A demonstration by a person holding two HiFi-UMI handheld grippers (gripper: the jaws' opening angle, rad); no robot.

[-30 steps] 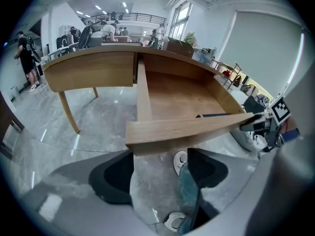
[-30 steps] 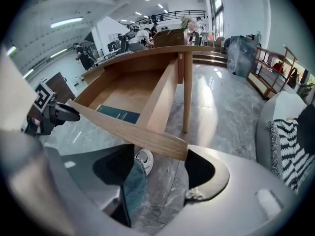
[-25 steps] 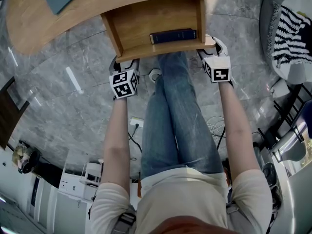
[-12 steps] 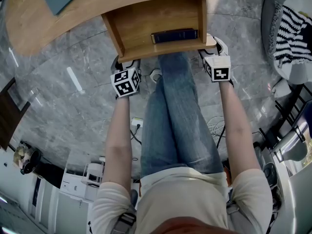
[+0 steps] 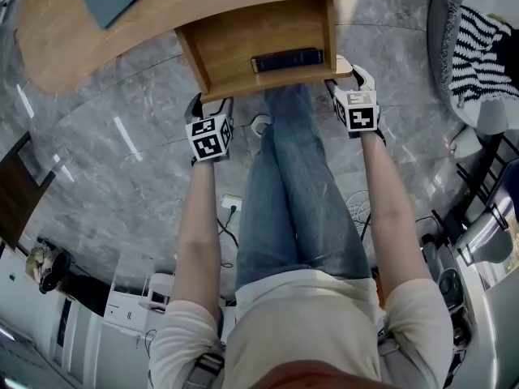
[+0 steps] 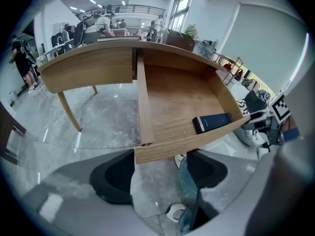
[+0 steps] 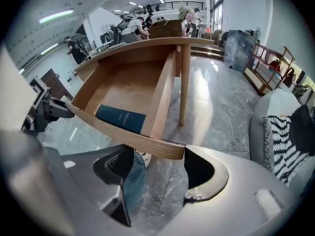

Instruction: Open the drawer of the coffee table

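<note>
Sitting well out from the desk (image 5: 57,31), the drawer (image 5: 243,43) stays as it was a second ago; left hand-held gripper (image 5: 211,104) and right hand-held gripper (image 5: 349,79), jaws wide, flank its front corners, so opening looks finished.

Bright, even indoor light from white ceiling strip lamps (image 7: 56,16), mirrored as pale streaks on the glossy grey marble floor (image 5: 122,132); shadows faint; head view sharp; both gripper views fisheye-bent, corners vignetted black, close foreground out of focus.
</note>
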